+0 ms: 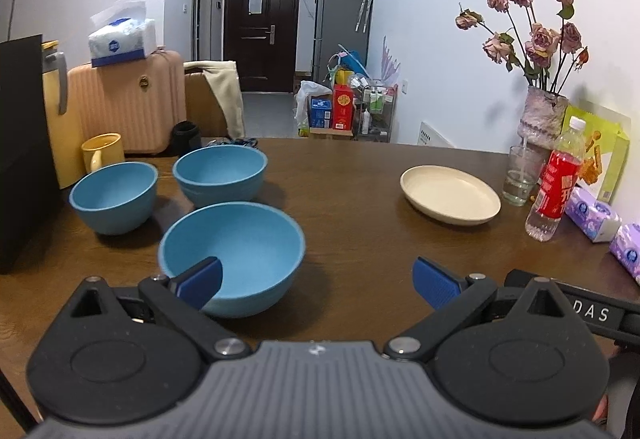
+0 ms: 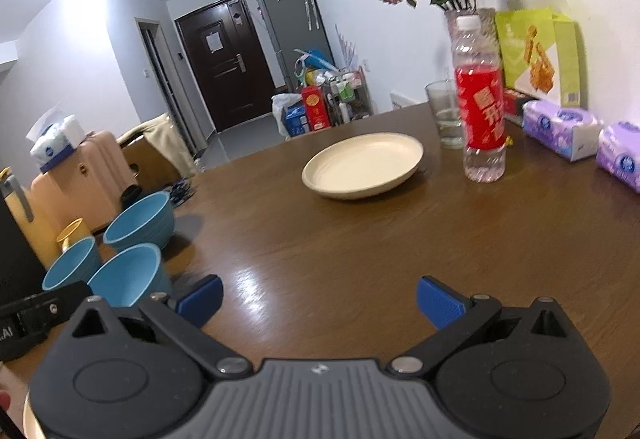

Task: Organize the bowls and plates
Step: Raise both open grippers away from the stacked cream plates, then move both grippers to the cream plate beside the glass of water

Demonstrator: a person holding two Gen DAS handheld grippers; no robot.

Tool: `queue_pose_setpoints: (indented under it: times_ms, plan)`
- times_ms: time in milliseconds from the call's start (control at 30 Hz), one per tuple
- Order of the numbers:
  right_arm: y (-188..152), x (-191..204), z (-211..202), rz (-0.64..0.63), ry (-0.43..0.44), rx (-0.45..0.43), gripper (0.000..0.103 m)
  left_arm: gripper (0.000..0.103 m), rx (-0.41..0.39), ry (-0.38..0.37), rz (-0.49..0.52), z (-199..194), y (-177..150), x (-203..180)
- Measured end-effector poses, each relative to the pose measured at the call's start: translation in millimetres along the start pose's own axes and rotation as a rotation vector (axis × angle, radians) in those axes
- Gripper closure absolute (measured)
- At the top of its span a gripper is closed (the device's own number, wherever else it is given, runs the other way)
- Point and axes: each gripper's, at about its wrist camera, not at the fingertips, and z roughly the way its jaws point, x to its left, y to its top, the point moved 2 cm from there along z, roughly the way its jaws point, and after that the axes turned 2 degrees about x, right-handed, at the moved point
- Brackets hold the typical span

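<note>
Three blue bowls stand on the brown table: a near bowl [image 1: 234, 259], a far-left bowl [image 1: 114, 197] and a far-middle bowl [image 1: 220, 175]. A cream plate [image 1: 450, 194] lies at the right. My left gripper [image 1: 318, 283] is open, its left finger in front of the near bowl's rim and nothing between the fingers. In the right wrist view the cream plate [image 2: 363, 164] lies ahead and the three blue bowls [image 2: 128, 279] sit at the left. My right gripper [image 2: 320, 303] is open above bare table, holding nothing.
A vase of dried roses [image 1: 544, 119], a glass [image 1: 520, 177], a red-labelled bottle [image 1: 554, 183] and purple tissue packs [image 1: 596, 213] line the table's right side. A yellow mug [image 1: 102, 151] and a yellow jug [image 1: 60, 119] stand at the left beside a black box [image 1: 24, 159].
</note>
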Motion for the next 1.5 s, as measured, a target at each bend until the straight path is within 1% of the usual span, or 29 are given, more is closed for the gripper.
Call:
queue_pose_setpoints:
  times_ms: [267,567,667,833,900,1033,1100,1233,1367,1500]
  plan:
    - [34.2,-32.9,23.2,0.009,-0.04,-0.011,0.0,0.0,0.005,0.002,-0.016,29.4,23.0,-43.8]
    - [73.9,-56.4,69.3,0.021,-0.094,-0.014,0.0,0.0,0.032,0.016,-0.07,84.8,47.5,-81.5]
    - [88.7,-58.7,91.2,-0.014,-0.126,-0.015,0.0,0.0,0.044,0.033,-0.117,103.6,52.5,-83.6]
    - [111.3,-51.9,127.4,-0.085,-0.133,-0.003,0.0,0.0,0.064,0.054,-0.177,137.2,64.3,-88.5]
    - [120.7,-48.4,144.1,-0.105,-0.14,0.004,0.0,0.0,0.067,0.081,-0.186,149.8,67.9,-91.4]
    - [133.1,-46.8,171.2,-0.117,-0.16,0.008,0.001,0.0,0.09,0.133,-0.23,177.0,69.8,-89.4]
    - [138.4,-47.5,187.0,-0.117,-0.162,0.017,0.001,0.0,0.108,0.141,-0.257,192.4,72.2,-88.7]
    - [147.3,-44.6,214.1,-0.151,-0.178,0.042,0.005,0.0,0.118,0.164,-0.3,218.6,76.0,-89.7]
    - [150.9,-42.8,235.5,-0.187,-0.172,0.071,0.005,0.0,0.131,0.183,-0.323,243.1,77.7,-93.5]
    - [158.5,-49.9,250.8,-0.175,-0.189,0.091,0.005,0.0,0.157,0.184,-0.316,265.8,79.8,-99.4]
